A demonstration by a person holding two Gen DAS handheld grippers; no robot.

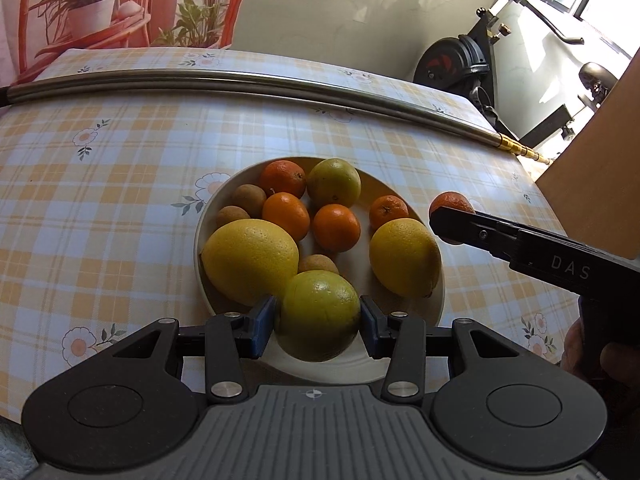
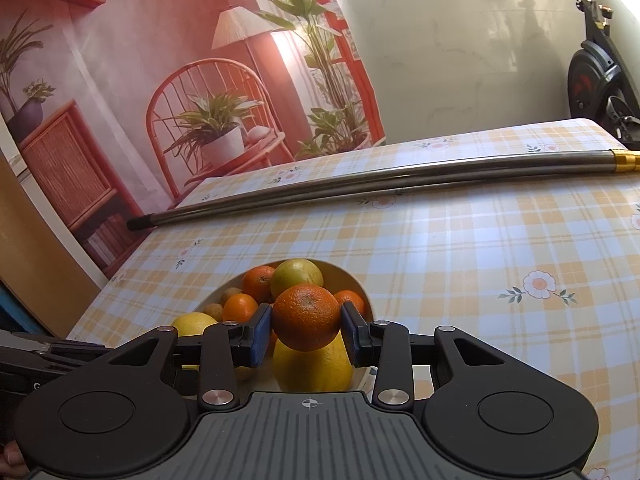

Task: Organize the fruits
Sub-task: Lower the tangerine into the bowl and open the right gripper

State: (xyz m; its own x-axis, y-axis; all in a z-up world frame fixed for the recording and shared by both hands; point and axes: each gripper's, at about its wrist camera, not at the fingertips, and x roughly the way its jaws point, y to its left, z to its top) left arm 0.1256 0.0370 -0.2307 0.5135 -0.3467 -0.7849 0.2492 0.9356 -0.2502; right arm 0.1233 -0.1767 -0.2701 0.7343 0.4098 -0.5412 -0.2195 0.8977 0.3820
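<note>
A white plate [image 1: 436, 304] on the checked tablecloth holds two yellow lemons [image 1: 250, 260], several mandarins [image 1: 336, 226], small brown fruits [image 1: 249, 199] and a green citrus [image 1: 334, 182]. My left gripper [image 1: 318, 320] is shut on another green citrus [image 1: 318, 314] at the plate's near edge. My right gripper [image 2: 306, 330] is shut on a mandarin [image 2: 306, 316] and holds it above the plate's right rim; it also shows in the left wrist view [image 1: 450, 203]. The plate also shows in the right wrist view [image 2: 362, 286].
A long metal pole [image 1: 248, 84] with a gold tip lies across the far side of the table. A brown board [image 1: 600, 152] stands at the table's right edge. An exercise bike [image 1: 476, 56] stands beyond the table.
</note>
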